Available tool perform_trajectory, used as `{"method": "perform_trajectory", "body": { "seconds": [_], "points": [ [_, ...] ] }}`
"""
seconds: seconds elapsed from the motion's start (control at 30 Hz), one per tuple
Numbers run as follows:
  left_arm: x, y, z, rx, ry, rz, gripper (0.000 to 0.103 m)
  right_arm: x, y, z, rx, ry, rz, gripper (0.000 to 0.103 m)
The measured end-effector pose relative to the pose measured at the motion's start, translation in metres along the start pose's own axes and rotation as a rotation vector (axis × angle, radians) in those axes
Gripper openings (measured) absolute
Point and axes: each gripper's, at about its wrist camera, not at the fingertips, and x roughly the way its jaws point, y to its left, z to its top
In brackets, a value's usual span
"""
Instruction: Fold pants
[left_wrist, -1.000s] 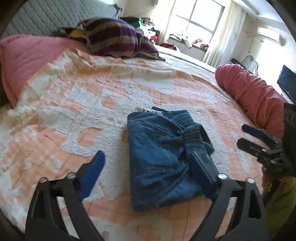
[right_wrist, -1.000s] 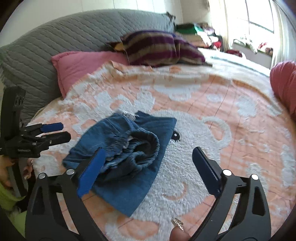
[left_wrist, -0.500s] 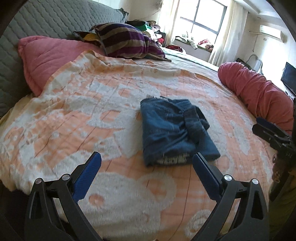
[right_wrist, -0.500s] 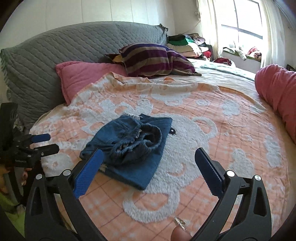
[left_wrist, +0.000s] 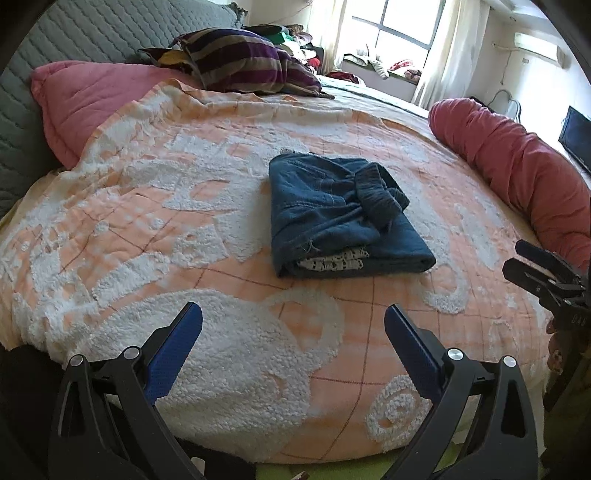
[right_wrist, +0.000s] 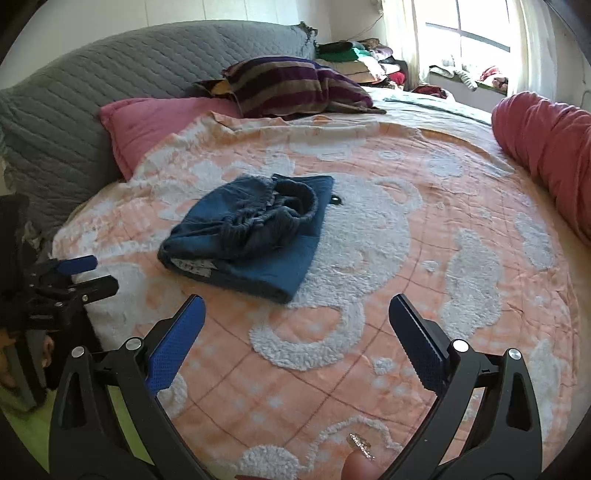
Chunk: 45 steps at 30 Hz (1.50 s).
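Sunlit from the window (left_wrist: 402, 22), our bed wears an orange-and-white blanket (left_wrist: 184, 206), with a pink pillow (left_wrist: 92, 99) and a striped pillow (left_wrist: 243, 62) against the grey quilted headboard (right_wrist: 74, 99) and a red bolster (left_wrist: 517, 173) along the far side. We see the blue jeans (left_wrist: 332, 214) lying folded in a compact bundle near the middle of the blanket, the elastic waistband bunched on top and a white patterned layer peeking from the near edge. Our left claw (left_wrist: 293, 347) and right claw (right_wrist: 295, 343) both hang spread wide and empty, near the bed's edge and well apart from the jeans.
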Motion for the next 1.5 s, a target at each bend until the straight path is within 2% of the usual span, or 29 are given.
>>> {"method": "perform_trajectory", "body": {
  "seconds": [0.67, 1.5],
  "points": [
    [0.004, 0.006, -0.002, -0.028, 0.016, 0.018, 0.098, 0.009, 0.014, -0.006, -0.002, 0.029, 0.041, 0.094],
    [0.005, 0.008, -0.005, -0.041, 0.028, 0.056, 0.098, 0.01, 0.015, -0.008, 0.007, 0.031, 0.026, 0.094]
  ]
}}
